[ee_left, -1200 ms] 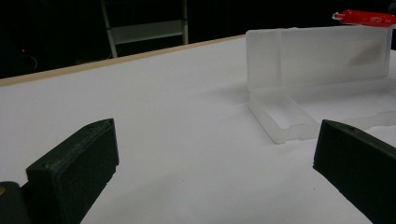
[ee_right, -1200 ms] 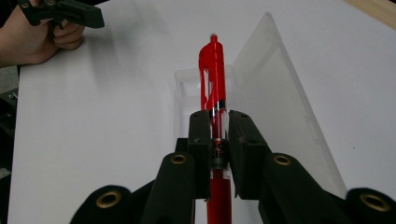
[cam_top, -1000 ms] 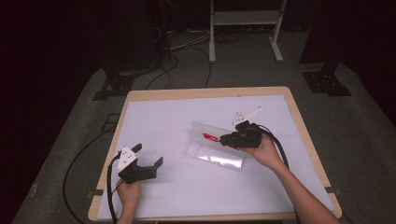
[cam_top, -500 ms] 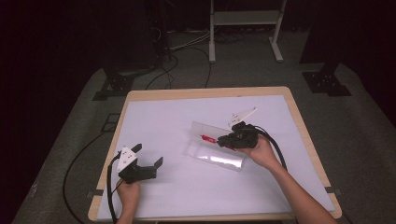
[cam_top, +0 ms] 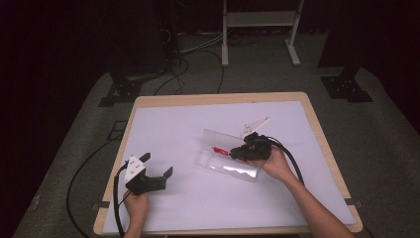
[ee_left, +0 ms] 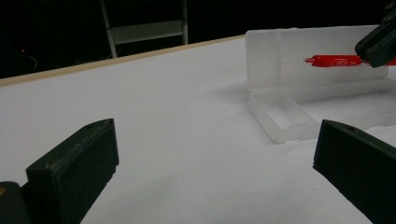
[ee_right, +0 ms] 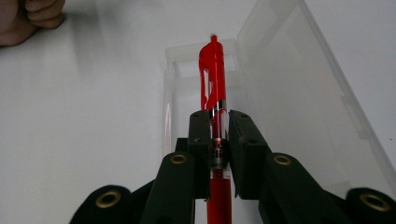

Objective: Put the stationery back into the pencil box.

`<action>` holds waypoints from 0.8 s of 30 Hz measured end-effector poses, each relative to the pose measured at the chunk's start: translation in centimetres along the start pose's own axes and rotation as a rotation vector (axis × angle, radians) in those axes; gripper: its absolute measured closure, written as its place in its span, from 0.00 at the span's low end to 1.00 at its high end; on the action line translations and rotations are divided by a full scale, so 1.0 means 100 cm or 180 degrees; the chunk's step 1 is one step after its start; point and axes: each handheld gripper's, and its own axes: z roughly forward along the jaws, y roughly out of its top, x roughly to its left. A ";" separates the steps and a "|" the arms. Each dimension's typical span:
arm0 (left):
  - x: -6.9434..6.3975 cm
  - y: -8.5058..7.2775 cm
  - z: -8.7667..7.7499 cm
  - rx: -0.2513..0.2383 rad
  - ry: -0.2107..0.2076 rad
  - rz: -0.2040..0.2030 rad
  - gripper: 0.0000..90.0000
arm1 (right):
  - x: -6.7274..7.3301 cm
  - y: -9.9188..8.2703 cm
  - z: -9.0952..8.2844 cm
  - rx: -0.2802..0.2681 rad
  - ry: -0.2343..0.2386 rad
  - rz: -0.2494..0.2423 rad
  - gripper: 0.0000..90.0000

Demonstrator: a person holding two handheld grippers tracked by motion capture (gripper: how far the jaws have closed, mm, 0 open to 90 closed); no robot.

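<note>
In the high view, the left hand (cam_top: 135,207) at about seven o'clock on the table (cam_top: 307,106) holds the left gripper (cam_top: 156,166), its jaws spread wide with nothing between them, resting on the white surface near the front-left corner. In the left gripper view, those two black jaws stand far apart at the bottom corners, and bare white tabletop lies between them.

Farther in, at about three o'clock from the table's middle, the right hand (cam_top: 275,165) holds the right gripper (cam_top: 233,154), clenched on a red pen (cam_top: 220,150). In the right gripper view, the jaws pinch the pen's (ee_right: 213,98) barrel, and its clip end points away, over the tray of a clear plastic case (ee_right: 299,88).

The case (cam_top: 225,166) lies open near the table's centre, its lid (cam_top: 223,137) standing up along the far side. In the left gripper view, the pen (ee_left: 334,60) hangs level in front of the upright lid (ee_left: 280,56), above the shallow tray (ee_left: 289,116), not touching the tray floor as far as can be seen.

At twelve o'clock, beyond the table, a white stand (cam_top: 257,20) and cables (cam_top: 198,44) sit on the dark floor.
</note>
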 end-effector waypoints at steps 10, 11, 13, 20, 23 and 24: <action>0.000 0.000 0.000 -0.0001 -0.0001 0.0003 0.00 | 0.000 -0.008 0.008 0.0058 0.0007 0.0040 0.87; 0.000 0.000 0.000 -0.0001 -0.0001 0.0003 0.00 | 0.000 -0.009 0.008 0.0068 0.0012 0.0045 0.87; 0.000 0.000 0.000 0.0000 -0.0001 0.0003 0.00 | 0.001 -0.009 0.010 0.0083 0.0011 0.0044 0.87; 0.000 0.000 0.000 0.0000 -0.0002 0.0006 0.00 | 0.001 -0.013 0.013 0.0108 0.0012 0.0051 0.87; 0.000 0.000 0.000 0.0000 -0.0001 0.0006 0.00 | 0.000 -0.015 0.014 0.0111 0.0013 0.0056 0.87; 0.000 0.000 0.000 0.0000 -0.0002 0.0006 0.00 | 0.000 -0.016 0.014 0.0115 0.0013 0.0056 0.87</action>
